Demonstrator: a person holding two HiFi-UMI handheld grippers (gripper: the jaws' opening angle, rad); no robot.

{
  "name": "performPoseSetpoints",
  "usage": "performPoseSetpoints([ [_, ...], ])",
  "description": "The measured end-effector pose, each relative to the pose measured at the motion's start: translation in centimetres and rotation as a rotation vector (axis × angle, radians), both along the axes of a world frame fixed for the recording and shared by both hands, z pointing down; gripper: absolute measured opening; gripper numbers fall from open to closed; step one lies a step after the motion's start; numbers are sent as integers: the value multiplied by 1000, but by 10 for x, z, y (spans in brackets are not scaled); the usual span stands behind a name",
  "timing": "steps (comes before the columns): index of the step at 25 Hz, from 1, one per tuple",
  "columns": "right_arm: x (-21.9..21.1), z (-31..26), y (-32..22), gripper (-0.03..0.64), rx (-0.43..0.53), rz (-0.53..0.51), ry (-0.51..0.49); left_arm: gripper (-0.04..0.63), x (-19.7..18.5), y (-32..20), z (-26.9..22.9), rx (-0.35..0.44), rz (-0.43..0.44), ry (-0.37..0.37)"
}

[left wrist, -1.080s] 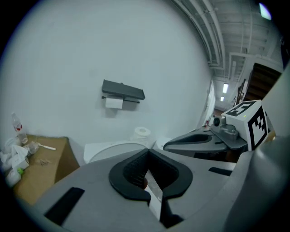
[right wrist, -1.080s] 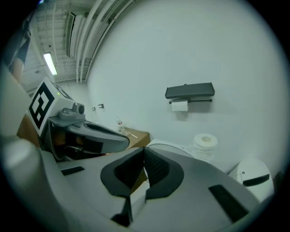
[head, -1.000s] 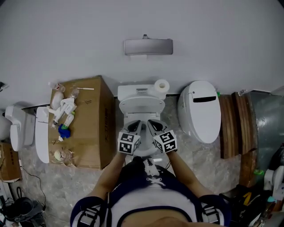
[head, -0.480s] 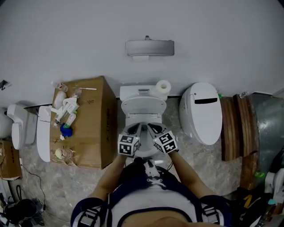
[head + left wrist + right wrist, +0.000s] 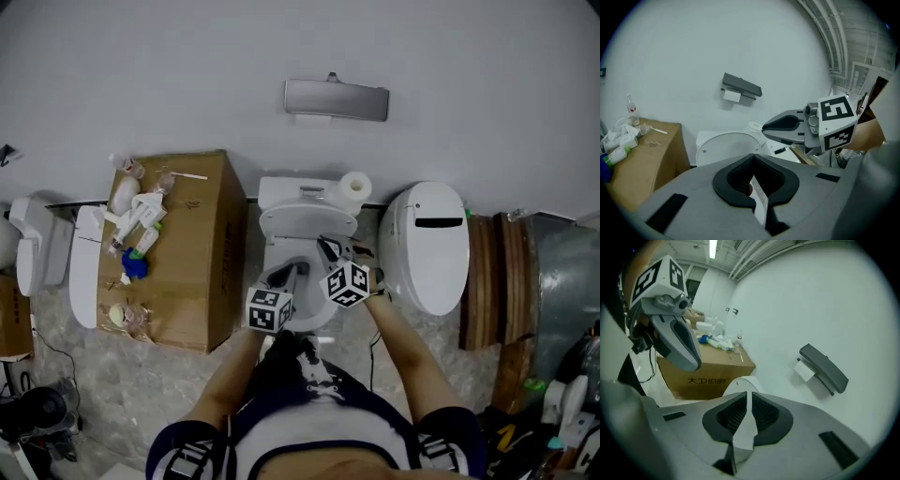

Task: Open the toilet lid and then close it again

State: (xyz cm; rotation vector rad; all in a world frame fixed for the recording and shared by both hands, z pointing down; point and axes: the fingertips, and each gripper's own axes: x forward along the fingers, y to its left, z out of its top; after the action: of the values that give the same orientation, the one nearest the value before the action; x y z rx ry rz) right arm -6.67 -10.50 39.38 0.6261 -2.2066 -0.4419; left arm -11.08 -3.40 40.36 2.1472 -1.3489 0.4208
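Left gripper [image 5: 284, 276] and right gripper [image 5: 328, 249] both closed, empty. Lid [image 5: 309, 221] seems raised. Probably light, rigid, slick hinged plastic; push or hook at its free top edge.

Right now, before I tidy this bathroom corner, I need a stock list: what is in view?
toilet: one, white, centre, against wall
toilet roll: one, white, on the toilet
paper holder: one, grey, on wall above
cardboard box: one, brown, left of toilet, clutter on top
oval fixture: one, white, right of toilet
wooden boards: two, brown, far right
left gripper: one, grey, shut, over toilet
right gripper: one, grey, shut, over toilet
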Motion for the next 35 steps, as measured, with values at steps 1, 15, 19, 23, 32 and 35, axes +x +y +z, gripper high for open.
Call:
performPoseSetpoints([
  [1,0,3,-6,11,7,-7,28,6,-2,0,3,-6,-7,5],
  [15,8,71,-86,121,-81,-37,362,6,-29,-20,33,-75,-88,45],
  [19,15,88,-106,121,-98,-18,423,6,-28,-16,42,-98,-82,48],
  [23,21,101,-116,120,-188,13,439,6,-27,-10,45,-119,-73,54],
  [32,28,108,-126,46,-199,40,427,6,-17,-5,53,-150,-29,59],
  [35,28,107,-120,46,-235,39,403,6,-14,-3,56,-160,-17,57],
])
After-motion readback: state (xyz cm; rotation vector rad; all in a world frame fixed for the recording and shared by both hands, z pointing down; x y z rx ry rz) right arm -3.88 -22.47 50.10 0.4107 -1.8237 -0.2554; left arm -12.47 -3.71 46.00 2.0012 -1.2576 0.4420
